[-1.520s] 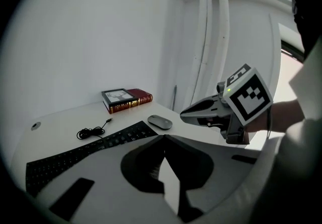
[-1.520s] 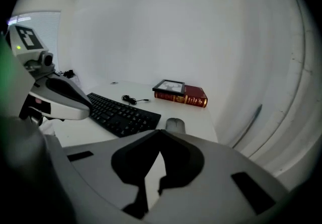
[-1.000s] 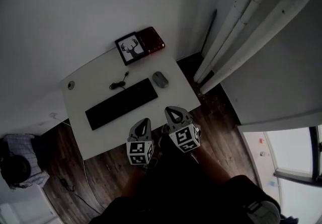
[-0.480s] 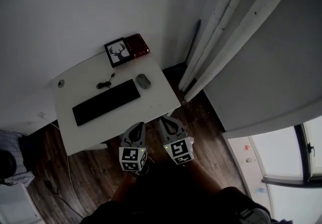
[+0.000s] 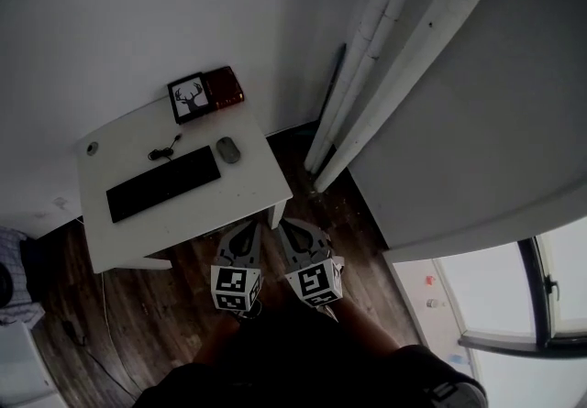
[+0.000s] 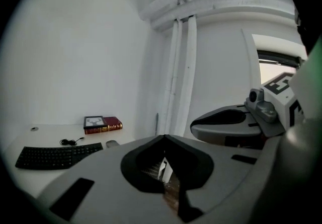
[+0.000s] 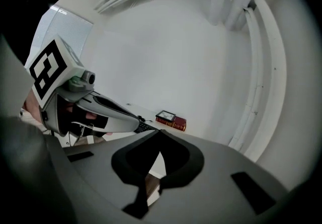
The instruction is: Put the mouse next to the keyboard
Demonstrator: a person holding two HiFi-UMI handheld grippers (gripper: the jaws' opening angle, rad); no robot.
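Mouse (image 5: 228,150) on white worktop (image 5: 252,193), just beside right end of keyboard (image 5: 163,183); small gap btwn them, not touching. Judged: placement looks done.

L gripper (image 5: 244,234) & R gripper (image 5: 290,230) both clenched, nothing btwn jaws. Held side by side over wood floor (image 5: 358,241), near worktop's front edge, well apart from mouse.

Step in hand reads as standing clear. Do it well: grippers clenched & low, off worktop edge & cable (image 5: 163,152), so nothing gets nudged.
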